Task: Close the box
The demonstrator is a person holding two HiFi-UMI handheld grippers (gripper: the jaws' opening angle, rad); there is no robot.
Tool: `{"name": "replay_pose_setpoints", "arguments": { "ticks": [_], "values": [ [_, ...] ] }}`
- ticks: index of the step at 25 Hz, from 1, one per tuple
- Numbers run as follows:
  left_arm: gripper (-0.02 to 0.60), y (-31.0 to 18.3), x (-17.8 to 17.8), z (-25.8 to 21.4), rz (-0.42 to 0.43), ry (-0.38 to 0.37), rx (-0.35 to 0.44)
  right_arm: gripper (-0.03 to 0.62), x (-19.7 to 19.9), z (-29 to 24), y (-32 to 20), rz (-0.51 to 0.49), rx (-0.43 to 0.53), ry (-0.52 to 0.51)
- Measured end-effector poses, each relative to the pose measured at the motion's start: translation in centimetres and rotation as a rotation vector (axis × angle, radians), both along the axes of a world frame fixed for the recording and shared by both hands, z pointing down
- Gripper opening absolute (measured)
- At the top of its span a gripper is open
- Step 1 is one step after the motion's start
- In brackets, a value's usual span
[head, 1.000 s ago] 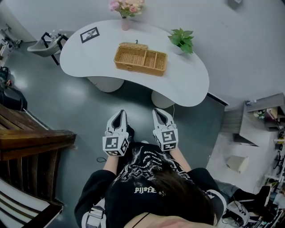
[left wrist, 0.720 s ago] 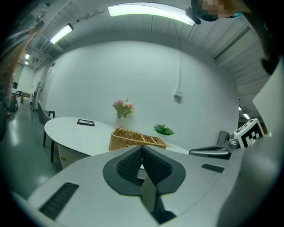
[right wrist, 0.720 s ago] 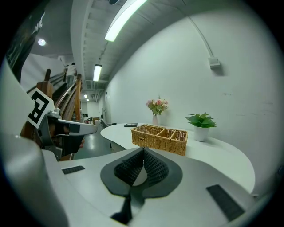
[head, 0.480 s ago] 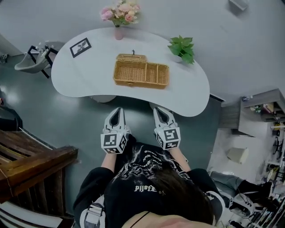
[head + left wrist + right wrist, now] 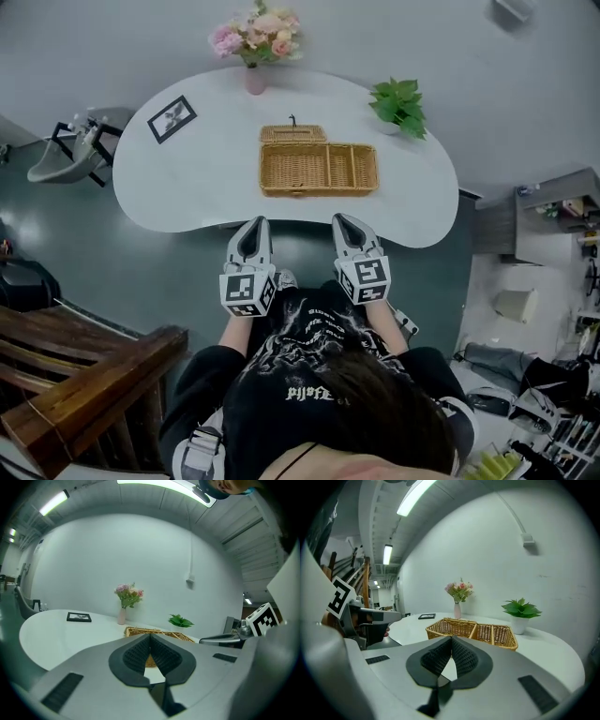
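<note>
A wicker box [image 5: 319, 169] stands open in the middle of the white table [image 5: 187, 187]; its lid [image 5: 292, 134] lies flipped back behind the left half. Dividers split the inside into compartments. My left gripper [image 5: 253, 223] and right gripper [image 5: 343, 219] hover side by side at the table's front edge, short of the box, both shut with nothing held. The left gripper view has its pads [image 5: 150, 637] meeting in front of the box [image 5: 140, 631]. In the right gripper view the gripper [image 5: 451, 639] points at the box [image 5: 473, 630].
A pink flower vase [image 5: 255, 75] stands at the table's back, a potted plant [image 5: 398, 103] at the back right, a framed picture [image 5: 172, 118] at the left. A chair [image 5: 70, 155] sits left of the table, wooden steps [image 5: 75, 394] at the lower left.
The person has stepped up to the table, so the box and table edge are now close before both grippers. Both grippers have stayed shut.
</note>
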State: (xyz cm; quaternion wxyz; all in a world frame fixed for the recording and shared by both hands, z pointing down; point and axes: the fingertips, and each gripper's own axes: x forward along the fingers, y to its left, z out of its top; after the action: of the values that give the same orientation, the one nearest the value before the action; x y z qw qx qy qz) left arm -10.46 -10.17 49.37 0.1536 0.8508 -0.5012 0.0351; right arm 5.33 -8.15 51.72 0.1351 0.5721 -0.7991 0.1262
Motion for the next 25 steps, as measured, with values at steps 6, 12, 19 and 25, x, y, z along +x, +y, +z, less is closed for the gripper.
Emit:
{"name": "replay_pose_setpoints", "arguments": {
  "ticks": [6,12,19,25],
  "values": [
    [0.023,-2.0,-1.4,0.1,-0.020,0.015,-0.007,0.025,-1.2,-0.4,-2.3,-0.015,0.003,0.041],
    [0.023,-4.1,-2.1,-0.1,-0.057,0.009,-0.012,0.025,-0.9,-1.6,-5.5,-0.038,-0.003,-0.009],
    [0.023,-8.2,-1.6,-0.6,-0.132,0.003,-0.024,0.025,1.3,-2.9,-11.8,-0.053,-0.015,0.007],
    [0.023,-11.4,-0.1,-0.9,-0.197,-0.009,-0.021,0.026,2.8,-2.2,-18.1,-0.102,-0.190,-0.036]
  ]
}}
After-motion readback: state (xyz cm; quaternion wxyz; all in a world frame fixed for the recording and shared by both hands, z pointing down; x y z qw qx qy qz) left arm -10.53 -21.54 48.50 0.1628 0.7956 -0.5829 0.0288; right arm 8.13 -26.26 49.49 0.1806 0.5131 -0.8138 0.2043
